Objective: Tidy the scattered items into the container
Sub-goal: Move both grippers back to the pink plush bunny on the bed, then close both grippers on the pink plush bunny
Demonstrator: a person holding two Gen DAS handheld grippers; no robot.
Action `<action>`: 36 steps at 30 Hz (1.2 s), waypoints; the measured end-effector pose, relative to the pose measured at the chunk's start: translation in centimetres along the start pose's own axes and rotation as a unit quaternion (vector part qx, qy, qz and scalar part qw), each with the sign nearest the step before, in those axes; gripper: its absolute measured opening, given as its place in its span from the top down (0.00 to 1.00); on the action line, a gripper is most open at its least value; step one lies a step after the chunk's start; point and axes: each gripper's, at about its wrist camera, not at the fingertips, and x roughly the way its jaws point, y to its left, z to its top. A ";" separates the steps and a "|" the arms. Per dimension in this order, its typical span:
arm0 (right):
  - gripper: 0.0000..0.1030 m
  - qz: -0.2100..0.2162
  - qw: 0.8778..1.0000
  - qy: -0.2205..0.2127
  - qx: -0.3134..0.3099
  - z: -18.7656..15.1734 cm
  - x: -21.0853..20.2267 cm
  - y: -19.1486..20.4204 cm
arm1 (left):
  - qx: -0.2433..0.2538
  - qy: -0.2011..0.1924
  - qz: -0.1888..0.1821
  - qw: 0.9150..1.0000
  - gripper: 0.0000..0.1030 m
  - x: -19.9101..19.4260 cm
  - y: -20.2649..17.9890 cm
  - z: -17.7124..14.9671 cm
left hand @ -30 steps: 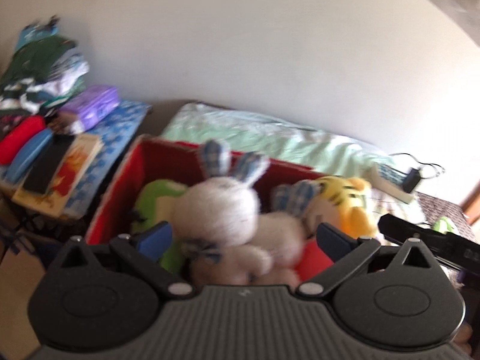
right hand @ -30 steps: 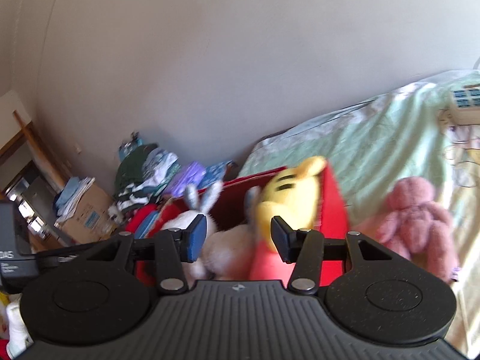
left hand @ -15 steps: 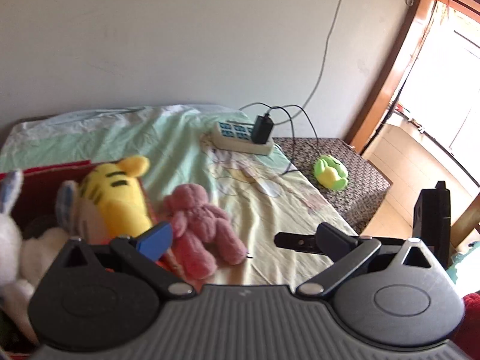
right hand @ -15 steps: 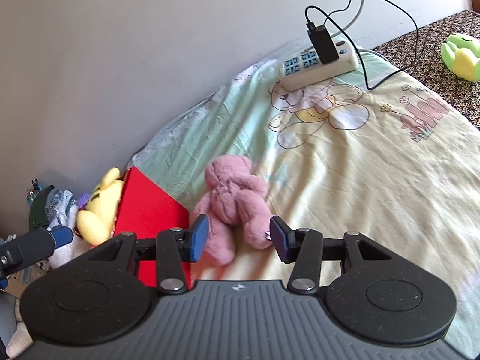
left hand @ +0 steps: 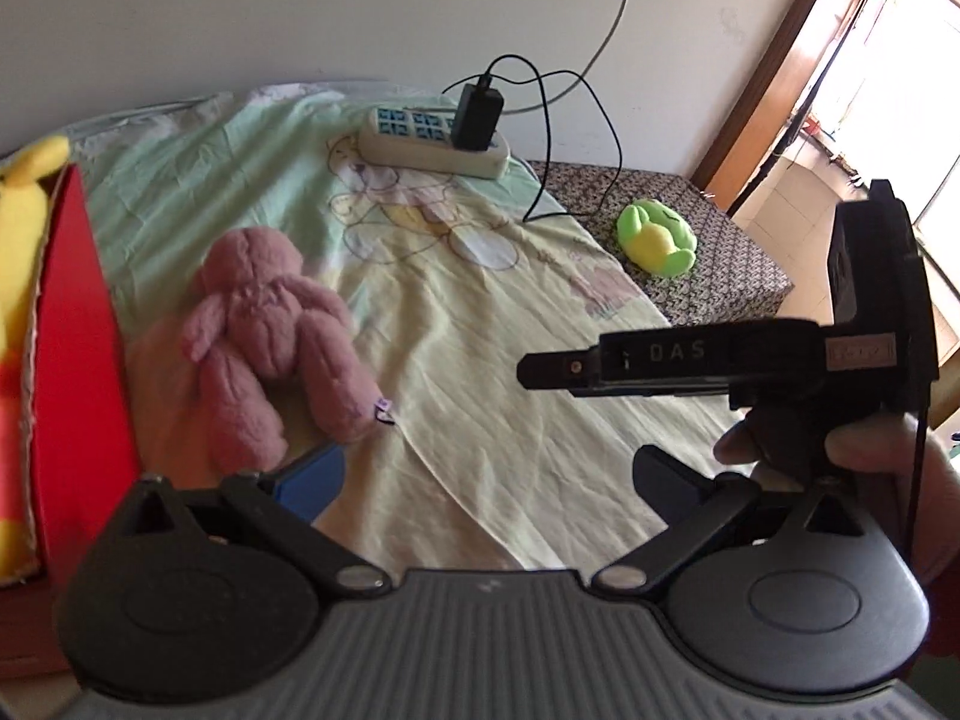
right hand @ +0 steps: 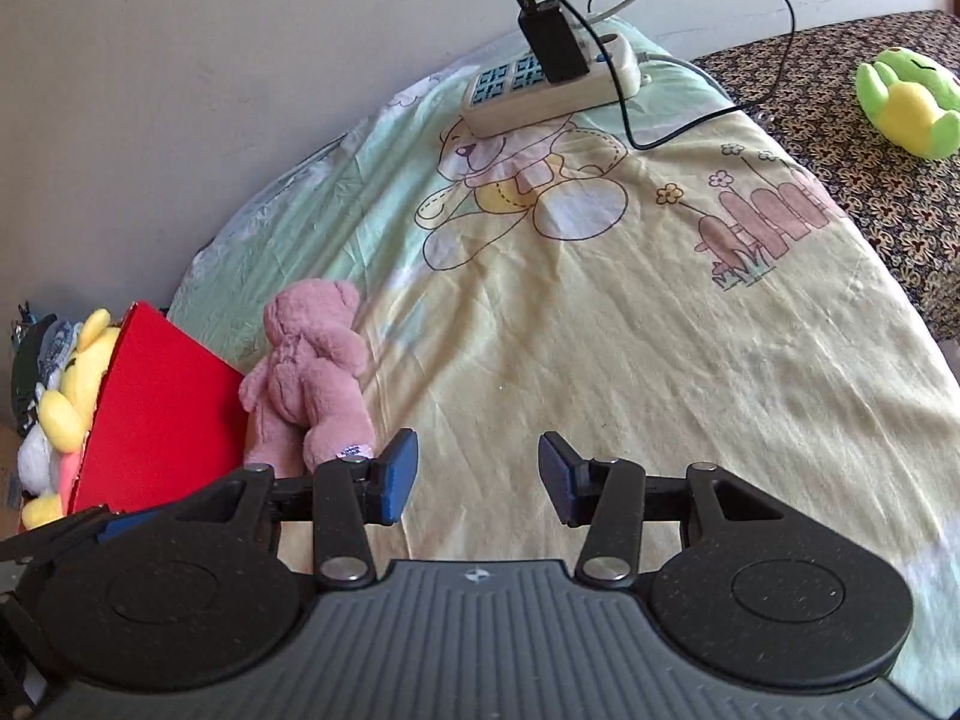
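A pink plush bear (left hand: 270,324) (right hand: 312,378) lies face down on the bedsheet, right beside the red box (left hand: 72,360) (right hand: 156,414). The box holds a yellow tiger plush (left hand: 18,240) (right hand: 66,396) and other soft toys. A green and yellow frog plush (left hand: 657,237) (right hand: 906,102) sits far off on the patterned cover. My left gripper (left hand: 486,480) is open and empty, its left pad just below the bear's leg. My right gripper (right hand: 474,474) is open and empty over bare sheet, right of the bear. It also shows in the left wrist view (left hand: 540,369), held by a hand (left hand: 840,450).
A white power strip (left hand: 432,144) (right hand: 552,90) with a black charger and trailing cable lies on the bed by the wall. The dark patterned cover (left hand: 690,240) (right hand: 870,138) ends at the bed's edge. A window frame (left hand: 780,60) stands at the right.
Both grippers have swung away from the red box of toys toward the right and downward, over the bed. The pink bear and the frog plush have come into view.
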 end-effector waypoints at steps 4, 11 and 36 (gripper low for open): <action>0.53 0.056 0.998 0.041 -0.016 1.2 2.0 0.3 | -0.013 0.021 0.039 0.999 0.01 0.9 -0.4 -1.0; 0.53 0.119 0.988 0.073 -0.060 2.3 6.1 3.1 | -0.043 0.039 0.097 0.994 0.01 1.1 0.4 -1.8; 0.72 0.079 0.990 0.110 -0.042 -2.1 -0.8 -4.8 | -0.104 0.010 0.025 0.994 0.01 1.2 1.0 -0.9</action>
